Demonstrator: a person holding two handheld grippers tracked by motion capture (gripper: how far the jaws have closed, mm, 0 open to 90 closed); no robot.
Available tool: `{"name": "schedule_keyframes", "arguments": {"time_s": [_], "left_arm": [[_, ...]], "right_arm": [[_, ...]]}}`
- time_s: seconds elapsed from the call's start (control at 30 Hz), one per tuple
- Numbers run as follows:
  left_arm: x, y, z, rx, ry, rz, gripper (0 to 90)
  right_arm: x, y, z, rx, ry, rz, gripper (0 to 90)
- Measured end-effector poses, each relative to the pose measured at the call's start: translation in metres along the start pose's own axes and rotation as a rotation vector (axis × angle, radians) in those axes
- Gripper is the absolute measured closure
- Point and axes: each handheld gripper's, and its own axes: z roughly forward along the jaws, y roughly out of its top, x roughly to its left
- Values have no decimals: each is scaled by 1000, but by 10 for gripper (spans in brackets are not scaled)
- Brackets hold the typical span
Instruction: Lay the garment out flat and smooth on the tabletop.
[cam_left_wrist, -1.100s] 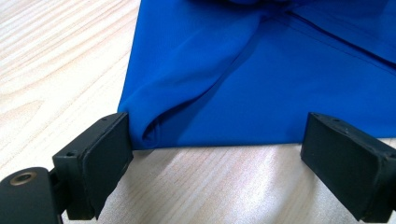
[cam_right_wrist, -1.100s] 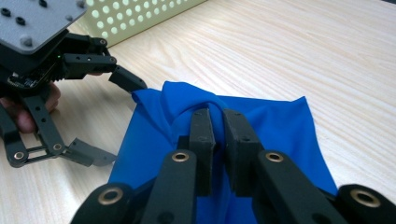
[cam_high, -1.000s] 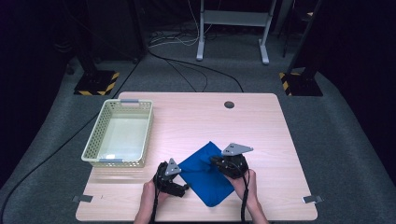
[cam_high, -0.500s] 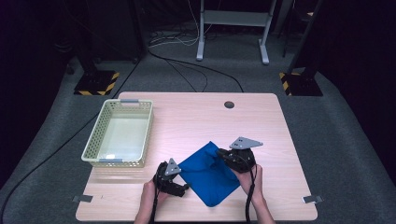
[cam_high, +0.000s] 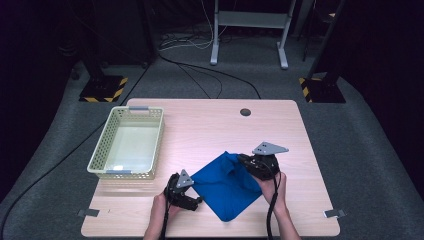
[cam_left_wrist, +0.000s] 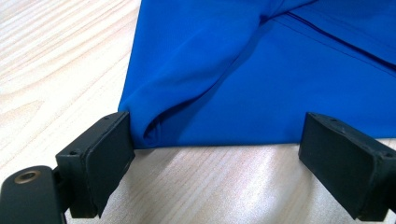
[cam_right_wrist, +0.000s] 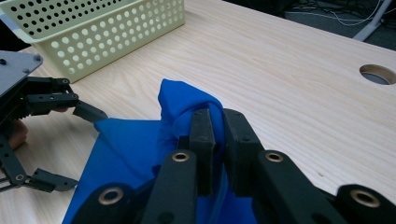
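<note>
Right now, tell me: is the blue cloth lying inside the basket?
No, the blue cloth lies on the table, apart from the basket, which holds nothing.

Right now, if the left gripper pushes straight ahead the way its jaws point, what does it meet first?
The left gripper, jaws open, would meet the near edge of the blue cloth on the wooden table; one corner fold already lies at its left jaw.

Each hand-held gripper is matte black, built of flat linkage bars joined by brass-coloured rivets and ending in two blocky rectangular jaws with small screw holes. The right hand-held gripper (cam_high: 248, 162) carries a grey three-cornered plate with small holes; the left hand-held gripper (cam_high: 196, 201) bears a smaller one. A black cable trails from each. The forearms are bare, without sleeves.
</note>
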Motion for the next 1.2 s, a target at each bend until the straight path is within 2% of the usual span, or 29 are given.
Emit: {"name": "schedule_keyframes", "arguments": {"time_s": [0.47,1.2], "left_arm": [[0,0,0,0,0,-1,100],[0,0,0,-4,1,-2,111]], "right_arm": [[-18,8,-5,-16,-37,17,833],[-33,19,-16,-30,-93,4,835]]}}
